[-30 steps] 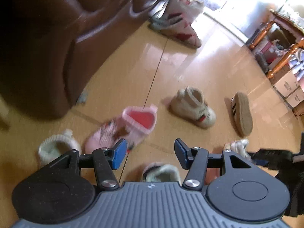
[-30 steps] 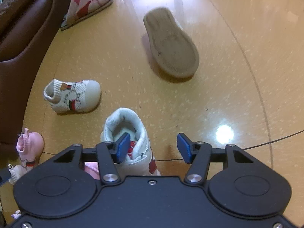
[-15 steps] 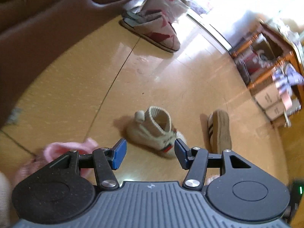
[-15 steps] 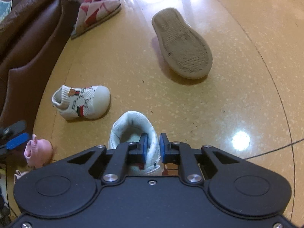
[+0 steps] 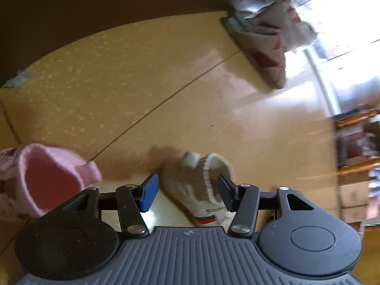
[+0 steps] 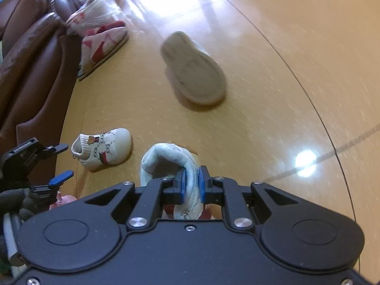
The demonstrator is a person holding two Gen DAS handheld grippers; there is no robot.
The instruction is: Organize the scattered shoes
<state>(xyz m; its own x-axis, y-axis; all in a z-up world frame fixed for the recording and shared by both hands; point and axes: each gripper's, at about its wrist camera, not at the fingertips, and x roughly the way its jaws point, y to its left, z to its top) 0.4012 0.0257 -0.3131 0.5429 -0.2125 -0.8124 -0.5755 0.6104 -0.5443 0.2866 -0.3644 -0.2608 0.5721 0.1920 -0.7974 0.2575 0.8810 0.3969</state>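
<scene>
My left gripper [image 5: 187, 193] is open, its jaws on either side of a small cream baby shoe with a red and green stripe [image 5: 194, 185] that lies on the floor. The same shoe shows in the right wrist view [image 6: 104, 148], with the left gripper [image 6: 59, 162] just left of it. My right gripper [image 6: 190, 185] is shut on the collar of a white baby shoe [image 6: 166, 159]. A pink baby shoe [image 5: 47, 178] lies to the left of my left gripper.
A tan-soled shoe [image 6: 193, 73] lies sole up farther out. A red and white slipper [image 6: 102, 45] sits by the brown sofa [image 6: 30, 78], also in the left wrist view [image 5: 263, 45]. Wooden shelves with boxes [image 5: 356, 156] stand at the right.
My left gripper has moved forward from the pink shoe to straddle the cream shoe. My right gripper closed on the white shoe's collar and has lifted it slightly.
</scene>
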